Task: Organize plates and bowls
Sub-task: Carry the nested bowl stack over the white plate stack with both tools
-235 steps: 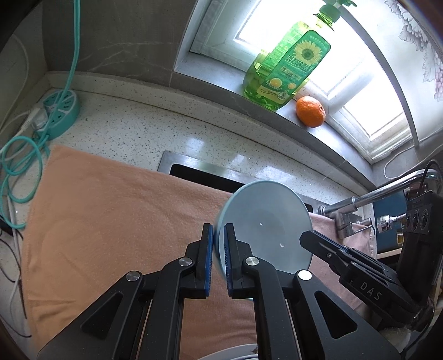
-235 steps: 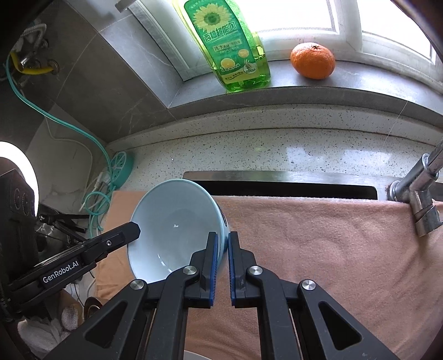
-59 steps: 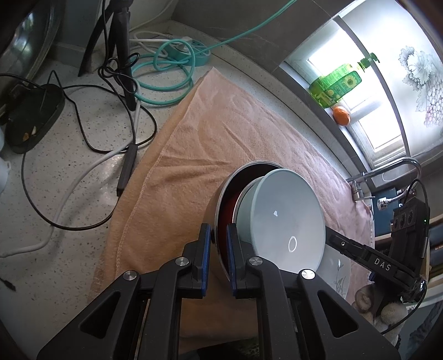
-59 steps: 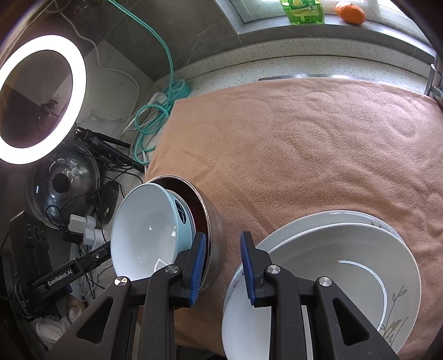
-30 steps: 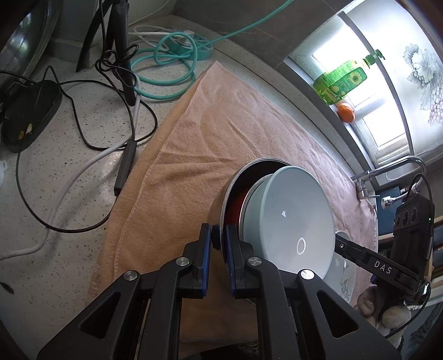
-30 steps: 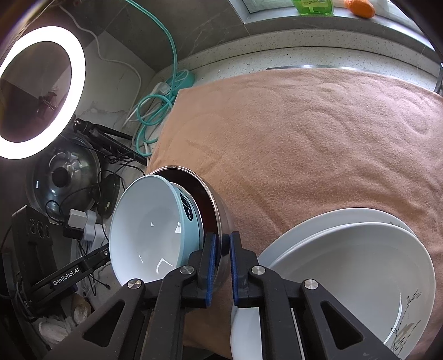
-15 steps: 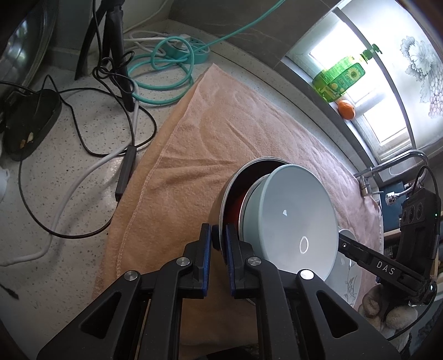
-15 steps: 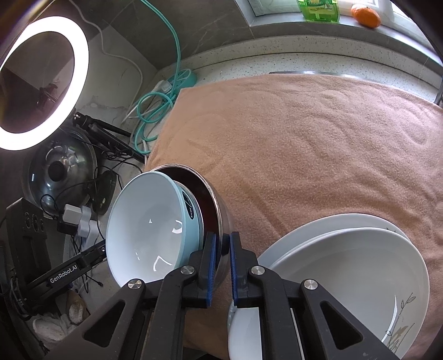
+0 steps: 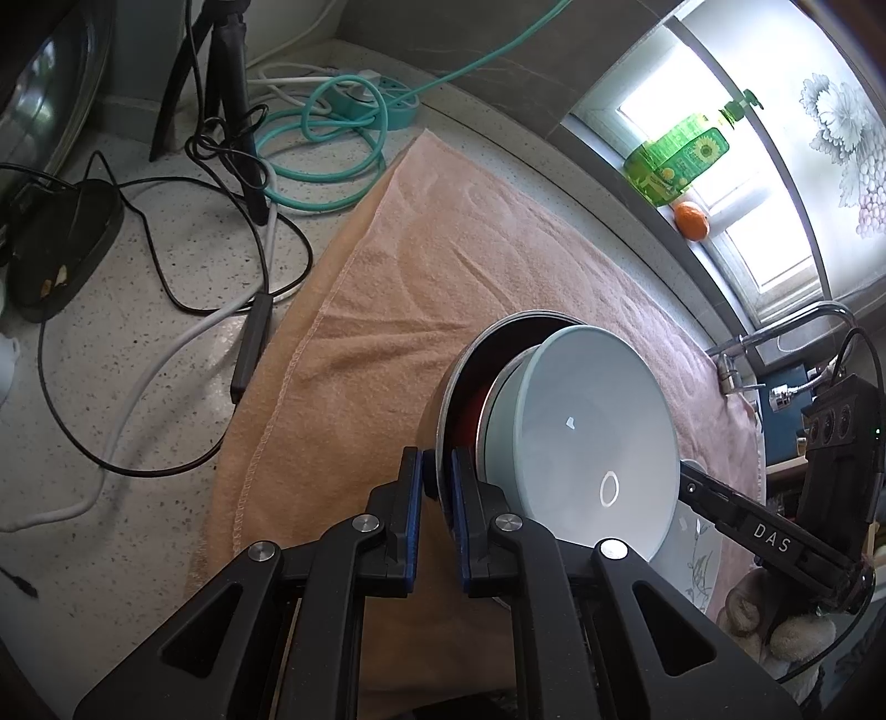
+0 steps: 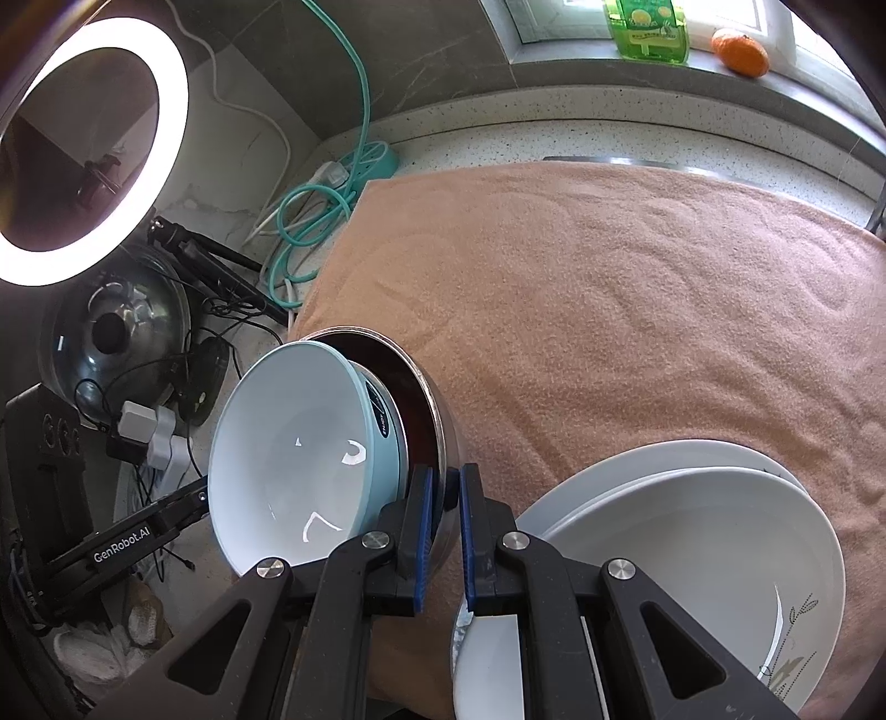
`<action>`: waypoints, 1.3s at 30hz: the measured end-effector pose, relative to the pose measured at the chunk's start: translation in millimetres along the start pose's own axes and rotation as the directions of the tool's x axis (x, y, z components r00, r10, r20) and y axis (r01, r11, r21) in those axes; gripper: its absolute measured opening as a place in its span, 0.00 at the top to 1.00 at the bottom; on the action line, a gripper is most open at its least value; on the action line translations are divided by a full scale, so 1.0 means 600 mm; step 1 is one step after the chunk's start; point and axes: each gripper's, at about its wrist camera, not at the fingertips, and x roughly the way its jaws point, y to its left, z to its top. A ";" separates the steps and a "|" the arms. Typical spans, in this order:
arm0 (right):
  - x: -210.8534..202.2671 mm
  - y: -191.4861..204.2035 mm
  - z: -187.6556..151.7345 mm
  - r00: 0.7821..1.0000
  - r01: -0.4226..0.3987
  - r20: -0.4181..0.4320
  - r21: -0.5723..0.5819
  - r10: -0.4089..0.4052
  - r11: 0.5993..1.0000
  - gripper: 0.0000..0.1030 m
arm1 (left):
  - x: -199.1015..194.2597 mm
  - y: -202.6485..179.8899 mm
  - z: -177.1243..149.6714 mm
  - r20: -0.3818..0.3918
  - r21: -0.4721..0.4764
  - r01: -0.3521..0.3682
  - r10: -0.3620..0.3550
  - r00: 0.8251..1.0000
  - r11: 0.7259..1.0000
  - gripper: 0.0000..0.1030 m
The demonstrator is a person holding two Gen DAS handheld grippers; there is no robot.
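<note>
Centre frame, both grippers clamp the round steel bowl [image 9: 451, 387], pale-blue ceramic bowl [image 10: 288, 459] nested inside.
Left gripper [image 9: 437, 490] reads "GenRobot.AI"; right gripper [image 10: 443, 501] reads "DAS".

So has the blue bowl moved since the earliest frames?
Yes. The blue bowl was held close to the windowsill then; now it sits nested in a metal bowl at the towel's near edge, far from the orange.

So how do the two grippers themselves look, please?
Both are matte black plastic with silver round bolts and blue pads on the fingers. The left gripper shows white "GenRobot.AI" lettering in the right wrist view; the right gripper shows "DAS" lettering and a black cable in the left wrist view.
</note>
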 end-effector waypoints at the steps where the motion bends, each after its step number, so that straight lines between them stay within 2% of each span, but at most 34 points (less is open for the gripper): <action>1: -0.001 0.001 0.001 1.000 0.000 0.002 -0.001 0.000 1.000 0.92 | -0.001 0.000 0.000 0.001 0.000 0.001 -0.001 1.000 1.000 0.92; 18: -0.038 0.002 0.005 0.999 -0.007 0.033 0.005 0.007 1.000 0.92 | -0.034 -0.026 0.006 0.029 0.025 0.023 -0.024 0.999 0.999 0.92; 39: -0.131 -0.044 -0.018 0.994 0.010 0.105 0.064 -0.017 0.998 0.92 | -0.054 -0.118 0.000 0.037 0.139 0.087 -0.093 0.995 0.986 0.91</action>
